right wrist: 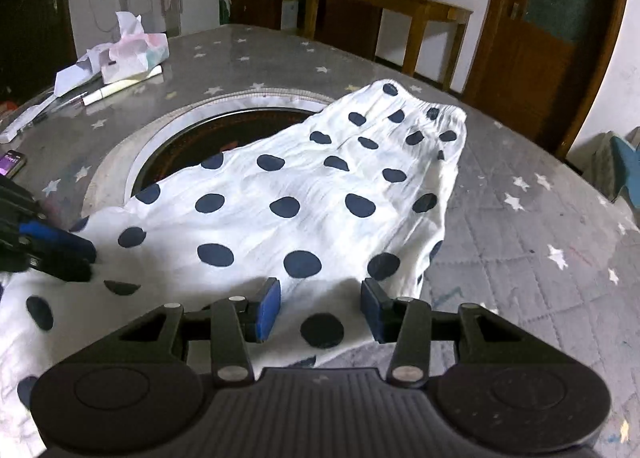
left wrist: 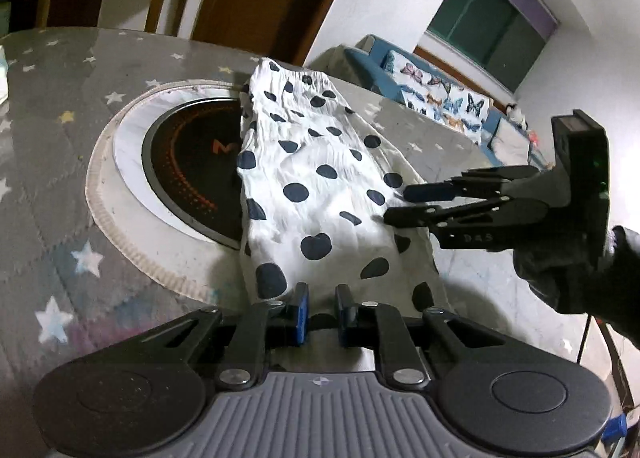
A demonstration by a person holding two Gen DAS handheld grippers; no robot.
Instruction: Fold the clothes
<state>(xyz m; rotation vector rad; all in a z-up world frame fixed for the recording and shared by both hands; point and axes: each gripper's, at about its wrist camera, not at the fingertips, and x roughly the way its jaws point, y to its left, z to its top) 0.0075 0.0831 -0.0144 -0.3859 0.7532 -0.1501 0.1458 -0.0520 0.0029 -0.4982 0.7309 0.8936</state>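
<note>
Two sets of blue-padded fingers, both at the near hem of the garment (right wrist: 304,193). Left gripper (left wrist: 322,312): fingers nearly together, narrow gap; cloth hem right at the tips, pinch on cloth not confirmable. Right gripper (right wrist: 320,308): fingers spread wide, cloth with one dark dot lying between the pads, not clamped. Seen from the left wrist view, right gripper enters from the right side over the cloth's right edge, held by a dark-gloved hand (left wrist: 560,270).

White crinkled fabric, navy polka dots, gathered elastic waistband at the far end. Laid lengthwise away from the fingers, wrinkled, a second layer showing along the right edge. Left edge overlaps a round black inset cooktop (left wrist: 188,173) with orange dot pattern, ringed by a pale trim.

Bench (right wrist: 520,242) covered in grey quilted cloth with star print, round-edged. Open bench to the right of the garment and at the far side. Far-left clutter in right wrist view: tissue box (right wrist: 136,53), loose papers, a pen, a phone (right wrist: 12,159) at the left edge. Beyond the bench: wooden side table (right wrist: 400,5), brown door, blue sofa with butterfly cover (left wrist: 440,93).
</note>
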